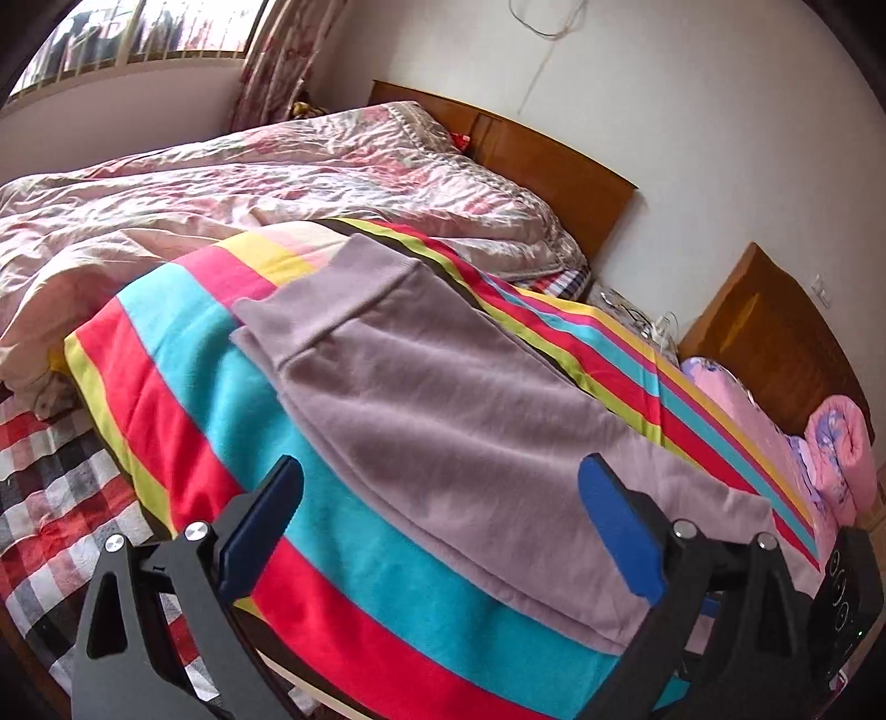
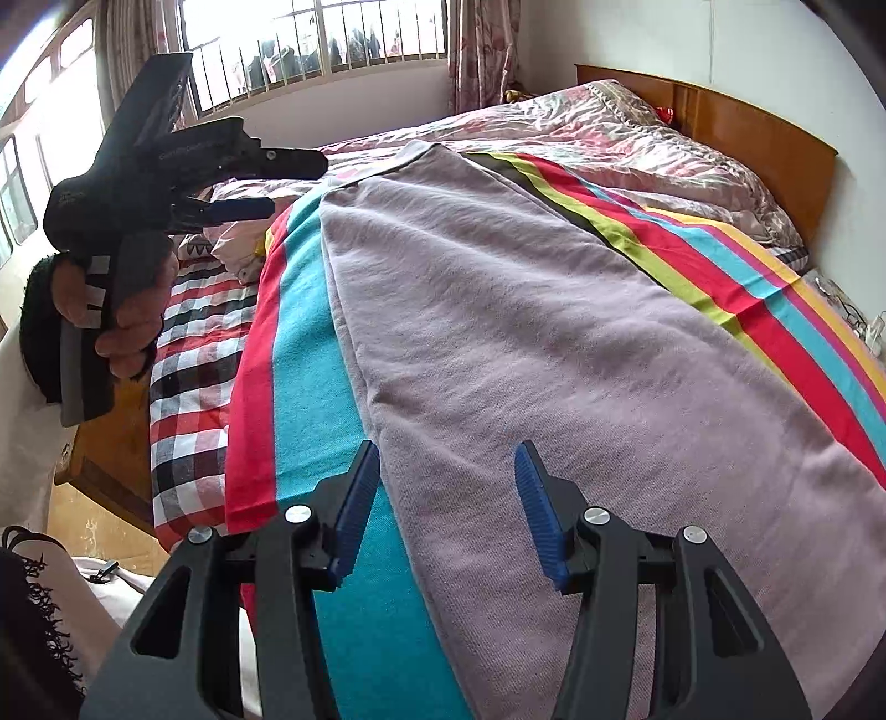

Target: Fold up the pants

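Mauve pants [image 1: 443, 399] lie flat on a striped blanket [image 1: 194, 387], waistband at the far end. In the left wrist view my left gripper [image 1: 443, 471] hovers over the pants' near part, jaws wide open and holding nothing. The right wrist view shows the pants [image 2: 554, 332] stretching away over the blanket [image 2: 310, 332]. My right gripper [image 2: 446, 451] stands half open above their left edge, with no cloth pinched. The left gripper [image 2: 296, 185] appears there at the upper left, held by a hand [image 2: 133, 327], open and clear of the cloth.
A crumpled pink quilt [image 1: 221, 183] fills the far side of the bed before a wooden headboard [image 1: 554, 160]. A checked sheet [image 2: 188, 360] shows beside the blanket at the bed's edge. Rolled pink bedding [image 1: 836, 459] sits at the right. A barred window [image 2: 310, 39] is behind.
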### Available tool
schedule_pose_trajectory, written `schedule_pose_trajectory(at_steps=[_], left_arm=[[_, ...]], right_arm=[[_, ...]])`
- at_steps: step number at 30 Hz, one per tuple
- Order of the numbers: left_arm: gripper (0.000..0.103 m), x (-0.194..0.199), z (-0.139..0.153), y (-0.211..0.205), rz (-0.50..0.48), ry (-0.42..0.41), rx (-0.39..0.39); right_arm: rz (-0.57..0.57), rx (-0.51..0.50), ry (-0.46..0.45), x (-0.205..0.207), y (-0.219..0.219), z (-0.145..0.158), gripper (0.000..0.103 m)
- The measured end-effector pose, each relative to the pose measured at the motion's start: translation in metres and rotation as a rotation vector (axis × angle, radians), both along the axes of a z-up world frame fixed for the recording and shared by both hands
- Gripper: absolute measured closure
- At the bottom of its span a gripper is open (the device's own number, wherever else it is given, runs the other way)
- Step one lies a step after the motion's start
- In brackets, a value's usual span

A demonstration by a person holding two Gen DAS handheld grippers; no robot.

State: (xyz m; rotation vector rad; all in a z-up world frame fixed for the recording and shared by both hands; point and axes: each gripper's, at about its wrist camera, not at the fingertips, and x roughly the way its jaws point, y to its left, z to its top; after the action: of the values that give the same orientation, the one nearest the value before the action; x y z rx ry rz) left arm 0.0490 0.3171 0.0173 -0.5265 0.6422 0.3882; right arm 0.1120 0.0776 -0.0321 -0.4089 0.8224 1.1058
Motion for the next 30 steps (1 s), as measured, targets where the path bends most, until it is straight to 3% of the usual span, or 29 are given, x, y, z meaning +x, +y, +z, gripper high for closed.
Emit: schedule_pose_trajectory(at_steps=[5,12,15,19,22,23,25,28,30], left_arm=[[0.003,-0.005,-0.011,0.012,0.021,0.014,-0.059],[0.003,0.003,-0.017,0.000,-0.037,0.018,-0.041],[0.003,0.007,-0.021,-0.001,-0.050,0.024,-0.055],[0.003,0.010,-0.018,-0.005,-0.067,0.013,-0.054],[0.003,0.020,-0.015,-0.014,-0.110,0.010,-0.043],[0.003,0.025,-0.017,-0.018,-0.127,0.023,-0.038],[0.003,0.035,-0.020,-0.026,-0.153,0.055,-0.031],[0.003,0.046,-0.019,-0.041,-0.204,0.070,-0.013],[0.003,0.056,-0.015,-0.051,-0.238,0.072,-0.003]], right_arm=[[0.091,-0.020,-0.030,-0.012,0.031,0.001,0.062],[0.123,-0.123,-0.106,-0.016,0.053,-0.009,0.081],[0.131,-0.105,-0.157,-0.021,0.050,-0.003,0.098],[0.157,-0.079,-0.208,-0.030,0.043,0.012,0.098],[0.161,-0.148,-0.151,-0.025,0.044,-0.011,0.098],[0.152,-0.127,-0.137,-0.024,0.042,-0.013,0.095],[0.124,-0.097,-0.044,-0.016,0.033,-0.008,0.087],[0.091,-0.029,-0.016,-0.007,0.001,0.012,0.060],[0.015,0.016,-0.019,0.011,-0.035,0.026,0.056]])
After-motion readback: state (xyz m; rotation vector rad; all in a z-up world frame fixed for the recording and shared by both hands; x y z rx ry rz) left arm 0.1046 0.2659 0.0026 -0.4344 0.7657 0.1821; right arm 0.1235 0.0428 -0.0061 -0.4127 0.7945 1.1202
